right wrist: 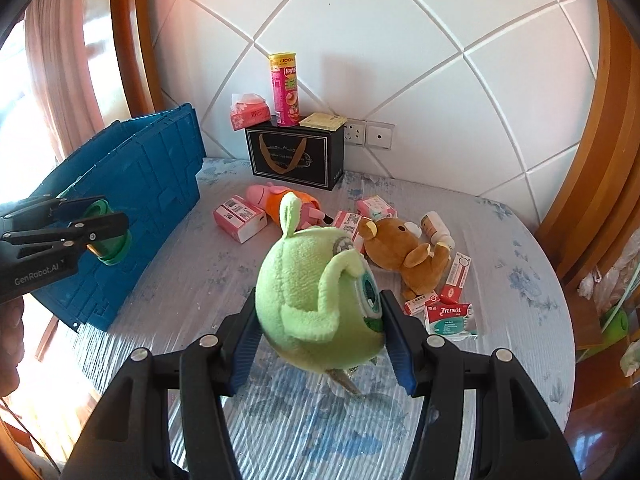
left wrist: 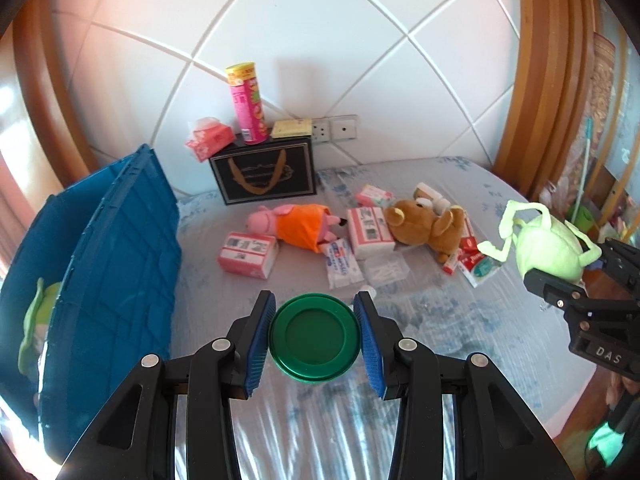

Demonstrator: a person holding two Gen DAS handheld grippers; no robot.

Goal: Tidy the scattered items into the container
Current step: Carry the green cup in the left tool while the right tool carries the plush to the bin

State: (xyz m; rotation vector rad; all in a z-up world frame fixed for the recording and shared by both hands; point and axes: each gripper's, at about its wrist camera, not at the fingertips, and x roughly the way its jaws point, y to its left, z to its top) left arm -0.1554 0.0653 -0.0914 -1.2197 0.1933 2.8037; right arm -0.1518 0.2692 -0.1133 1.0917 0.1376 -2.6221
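- Green round tin (left wrist: 314, 339) sat clamped in the left claw (left wrist: 315, 338), just beside the blue crate (left wrist: 116, 248).
- Right claw (right wrist: 320, 332) gripped a green one-eyed plush (right wrist: 316, 304), well right of the crate.

There were four plush toys: a green one-eyed monster (right wrist: 320, 300), a brown bear (right wrist: 404, 256), a pink pig in orange (right wrist: 280, 204), and a green one (left wrist: 34, 320) partly hidden inside the single blue crate (left wrist: 116, 248). One green-lidded jar (left wrist: 315, 338) was present. One tall pink snack tube (left wrist: 248, 104) stood on one black gift box (left wrist: 264, 176), with one pink tissue pack (left wrist: 210, 140) and one yellow flat box (left wrist: 292, 128). One Tylenol box (right wrist: 452, 318) and one white bottle (right wrist: 436, 228) showed; the small pink-and-white cartons overlapped too much to count exactly.
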